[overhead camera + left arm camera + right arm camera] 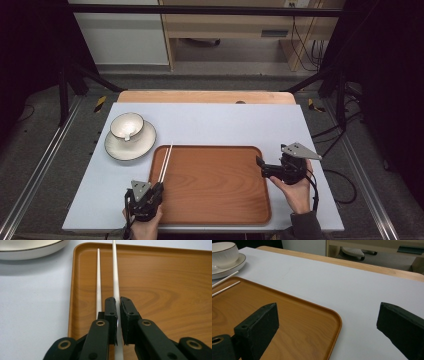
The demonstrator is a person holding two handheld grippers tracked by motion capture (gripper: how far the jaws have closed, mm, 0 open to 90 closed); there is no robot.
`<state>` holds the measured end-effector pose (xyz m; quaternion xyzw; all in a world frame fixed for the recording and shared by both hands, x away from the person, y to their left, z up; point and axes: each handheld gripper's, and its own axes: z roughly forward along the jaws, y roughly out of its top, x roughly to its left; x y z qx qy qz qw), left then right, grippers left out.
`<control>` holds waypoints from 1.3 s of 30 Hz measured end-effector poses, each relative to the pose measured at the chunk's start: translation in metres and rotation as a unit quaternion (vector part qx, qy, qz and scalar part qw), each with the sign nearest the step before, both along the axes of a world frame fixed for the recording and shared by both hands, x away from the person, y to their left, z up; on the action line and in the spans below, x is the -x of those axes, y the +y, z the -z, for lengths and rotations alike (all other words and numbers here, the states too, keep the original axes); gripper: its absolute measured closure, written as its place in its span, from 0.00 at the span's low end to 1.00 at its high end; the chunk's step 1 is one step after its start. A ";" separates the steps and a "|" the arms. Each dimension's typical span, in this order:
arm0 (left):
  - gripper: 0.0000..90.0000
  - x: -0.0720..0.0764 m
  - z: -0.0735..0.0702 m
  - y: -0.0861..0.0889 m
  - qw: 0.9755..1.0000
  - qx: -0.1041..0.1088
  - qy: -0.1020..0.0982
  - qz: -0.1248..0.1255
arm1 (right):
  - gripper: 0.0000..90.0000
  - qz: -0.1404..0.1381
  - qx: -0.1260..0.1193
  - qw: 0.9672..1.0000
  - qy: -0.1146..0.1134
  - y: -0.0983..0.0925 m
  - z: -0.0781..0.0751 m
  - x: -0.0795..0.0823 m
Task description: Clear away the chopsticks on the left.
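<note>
**Left claw closed on one chopstick; right claw wide open at tray's right edge**

At the far left of the pale surface [210,120] stands a white bowl [127,125] on a white plate [131,142]; both have a thin dark rim line. The plate sits just beside the far left corner of the wooden tray [215,185].

Two white chopsticks [165,161] lie along the tray's left side, roughly parallel, tips pointing away from the person. In the high view their far ends reach the tray's far rim.

The left claw [156,188] is held in a hand [145,227] at the near left corner of the tray. In the left gripper view its jaws are nearly closed, pressing on the right-hand chopstick [116,277], which runs between them. The other chopstick [98,277] lies just beside the left jaw, outside the grip, flat on the tray.

The right claw [259,162] is held in a hand [296,192] at the tray's right edge, pointing left across it. In the right gripper view its jaws stand wide apart with nothing between them: one jaw over the tray's corner, the other over the bare surface.
</note>
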<state>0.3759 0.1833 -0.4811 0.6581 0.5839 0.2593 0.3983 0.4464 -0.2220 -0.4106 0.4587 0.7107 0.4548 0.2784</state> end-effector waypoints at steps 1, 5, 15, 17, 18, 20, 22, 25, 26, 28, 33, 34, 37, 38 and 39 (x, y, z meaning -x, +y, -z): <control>0.94 -0.001 0.001 0.000 1.000 0.000 0.003 0.000 | 0.05 0.000 0.001 1.000 0.000 0.000 0.000 0.000; 0.94 -0.002 0.003 -0.001 1.000 -0.004 0.008 -0.002 | 0.05 0.000 0.001 1.000 0.000 0.000 0.000 0.000; 0.93 -0.003 0.004 -0.003 1.000 -0.020 0.025 0.000 | 0.05 -0.001 0.000 1.000 0.002 0.001 0.001 0.000; 0.93 -0.004 0.004 -0.003 0.999 -0.019 0.026 0.000 | 0.05 -0.001 0.000 1.000 0.002 0.001 0.001 0.000; 0.93 -0.004 0.004 -0.003 0.999 -0.019 0.027 0.000 | 0.05 -0.001 0.000 1.000 0.002 0.001 0.000 0.000; 0.93 -0.004 0.004 -0.004 0.999 -0.022 0.029 0.001 | 0.05 0.000 -0.001 1.000 0.001 0.000 0.000 0.000; 0.93 -0.004 0.004 -0.003 0.999 -0.023 0.031 0.001 | 0.05 -0.001 0.000 1.000 0.002 0.000 0.000 0.000; 0.93 -0.004 0.004 -0.003 0.999 -0.023 0.031 0.001 | 0.05 -0.001 0.001 1.000 0.002 0.001 0.001 0.000; 0.93 -0.004 0.004 -0.003 0.999 -0.023 0.031 0.001 | 0.05 -0.001 0.000 1.000 0.002 0.001 0.001 0.000; 0.93 -0.004 0.004 -0.003 0.999 -0.023 0.030 0.000 | 0.05 0.000 0.001 1.000 0.003 0.001 0.001 0.000; 0.91 -0.004 0.004 -0.003 0.999 -0.020 0.027 0.004 | 0.05 -0.001 -0.001 1.000 0.002 0.001 0.000 0.000; 0.91 -0.004 0.003 -0.003 0.999 -0.020 0.025 0.005 | 0.05 -0.001 -0.001 1.000 0.002 0.001 0.000 0.000; 0.90 -0.003 0.002 -0.003 1.000 -0.017 0.020 0.011 | 0.05 -0.001 0.000 1.000 0.001 0.001 0.000 0.000; 0.90 -0.003 0.002 -0.002 1.000 -0.014 0.019 0.013 | 0.05 -0.001 0.001 1.000 0.001 0.000 0.000 0.000; 0.89 -0.003 0.001 -0.001 1.000 -0.011 0.016 0.017 | 0.05 -0.001 0.000 1.000 0.000 0.000 0.000 0.000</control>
